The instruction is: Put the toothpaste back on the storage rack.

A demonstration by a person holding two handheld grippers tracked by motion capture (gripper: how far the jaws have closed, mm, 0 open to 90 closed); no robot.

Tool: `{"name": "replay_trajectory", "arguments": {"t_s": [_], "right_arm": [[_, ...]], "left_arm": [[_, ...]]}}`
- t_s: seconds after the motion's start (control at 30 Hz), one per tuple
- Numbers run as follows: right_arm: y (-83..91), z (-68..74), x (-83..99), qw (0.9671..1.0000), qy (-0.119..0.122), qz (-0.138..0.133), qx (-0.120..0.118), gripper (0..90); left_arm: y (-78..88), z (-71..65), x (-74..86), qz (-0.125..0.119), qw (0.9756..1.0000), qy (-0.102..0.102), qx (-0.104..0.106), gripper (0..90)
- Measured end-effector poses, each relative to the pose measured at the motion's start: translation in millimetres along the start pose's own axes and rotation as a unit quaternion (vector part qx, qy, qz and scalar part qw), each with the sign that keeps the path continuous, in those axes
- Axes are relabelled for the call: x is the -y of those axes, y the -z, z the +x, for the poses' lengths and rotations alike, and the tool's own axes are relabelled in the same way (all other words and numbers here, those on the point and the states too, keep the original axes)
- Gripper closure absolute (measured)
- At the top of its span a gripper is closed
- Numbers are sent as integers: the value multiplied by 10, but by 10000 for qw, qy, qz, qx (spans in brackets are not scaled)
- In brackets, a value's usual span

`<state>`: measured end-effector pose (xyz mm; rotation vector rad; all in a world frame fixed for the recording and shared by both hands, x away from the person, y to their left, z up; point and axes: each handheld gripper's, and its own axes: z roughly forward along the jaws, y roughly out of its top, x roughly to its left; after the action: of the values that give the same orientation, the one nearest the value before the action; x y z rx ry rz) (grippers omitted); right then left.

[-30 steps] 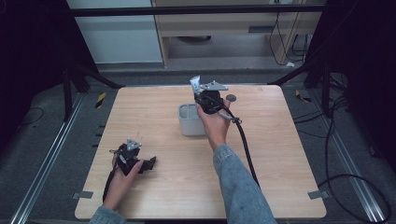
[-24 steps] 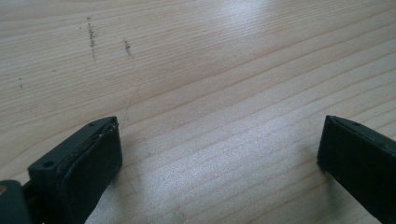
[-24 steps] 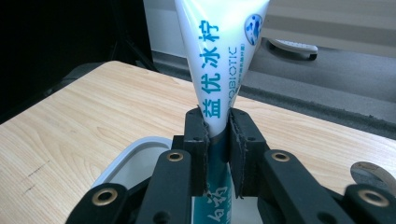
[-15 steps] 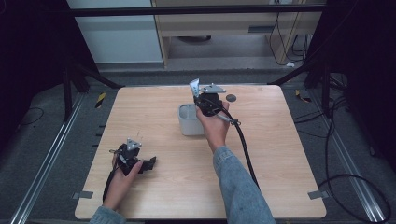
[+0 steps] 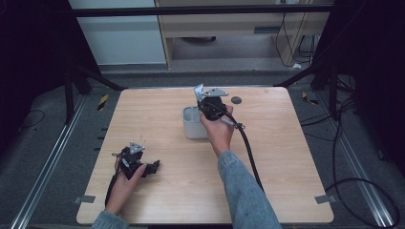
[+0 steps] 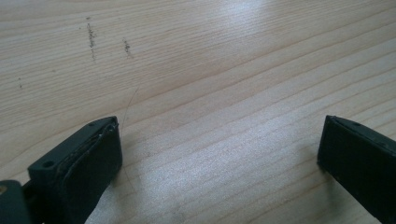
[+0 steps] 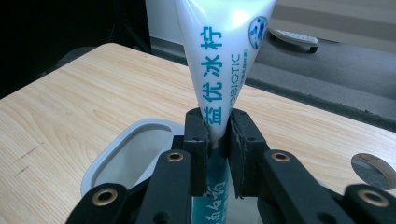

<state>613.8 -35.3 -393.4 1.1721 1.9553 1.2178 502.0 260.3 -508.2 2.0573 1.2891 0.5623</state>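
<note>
Where right tongs (image 7: 217,135) meet, tube (image 7: 222,60).

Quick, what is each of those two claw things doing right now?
Left gripper: open, nothing between its jaws, just above the bare table.
Right gripper: closed on a white tube, held over a grey cup.

Even overhead light falls on the pale wooden surface (image 5: 267,157) in the high view, while the surroundings sink into near black. In the left gripper view a soft white glare streaks the wood grain. The right gripper view blows out the toothpaste tube (image 7: 219,60) top; its background is soft.
</note>
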Motion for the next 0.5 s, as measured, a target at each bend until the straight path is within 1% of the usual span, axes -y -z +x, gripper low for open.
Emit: {"name": "replay_trajectory", "arguments": {"t_s": [0.5], "right_arm": [[-20, 36, 17, 9999, 66, 130, -2, 788]], "left_arm": [[0, 0, 0, 0, 10000, 1, 1, 0]]}}
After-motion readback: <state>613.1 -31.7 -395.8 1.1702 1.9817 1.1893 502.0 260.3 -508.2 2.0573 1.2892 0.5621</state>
